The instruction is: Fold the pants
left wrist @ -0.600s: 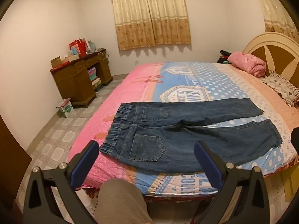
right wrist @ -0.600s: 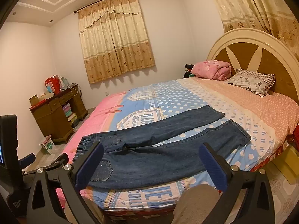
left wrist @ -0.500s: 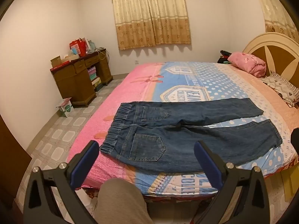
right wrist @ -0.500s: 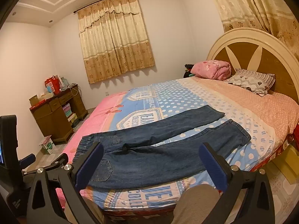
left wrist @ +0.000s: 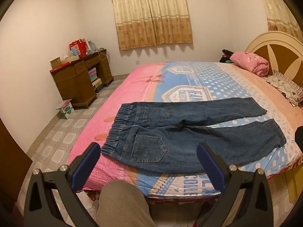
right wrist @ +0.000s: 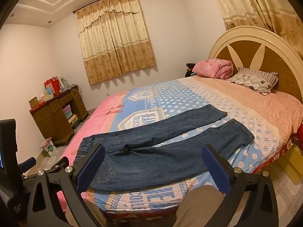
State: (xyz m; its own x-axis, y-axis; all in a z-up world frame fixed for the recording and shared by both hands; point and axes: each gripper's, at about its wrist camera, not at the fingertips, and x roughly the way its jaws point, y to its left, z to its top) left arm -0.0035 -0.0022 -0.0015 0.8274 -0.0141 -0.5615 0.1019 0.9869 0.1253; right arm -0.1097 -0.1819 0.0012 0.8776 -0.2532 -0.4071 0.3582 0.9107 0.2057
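Note:
Blue denim pants (left wrist: 181, 136) lie flat on the bed, back pockets up, elastic waistband to the left and both legs spread apart toward the right. They also show in the right wrist view (right wrist: 161, 151). My left gripper (left wrist: 148, 165) is open and empty, held off the near bed edge in front of the waist and seat. My right gripper (right wrist: 153, 167) is open and empty, held off the near edge in front of the nearer leg. Neither touches the pants.
The bed (left wrist: 117, 102) has a pink, blue and peach cover. A pink bundle (left wrist: 251, 63) and a patterned pillow (left wrist: 286, 89) lie by the headboard (right wrist: 251, 51). A wooden desk (left wrist: 79, 79) stands at the left wall with a small box (left wrist: 65, 108) on the tiled floor. The person's knees (left wrist: 121, 204) are below the grippers.

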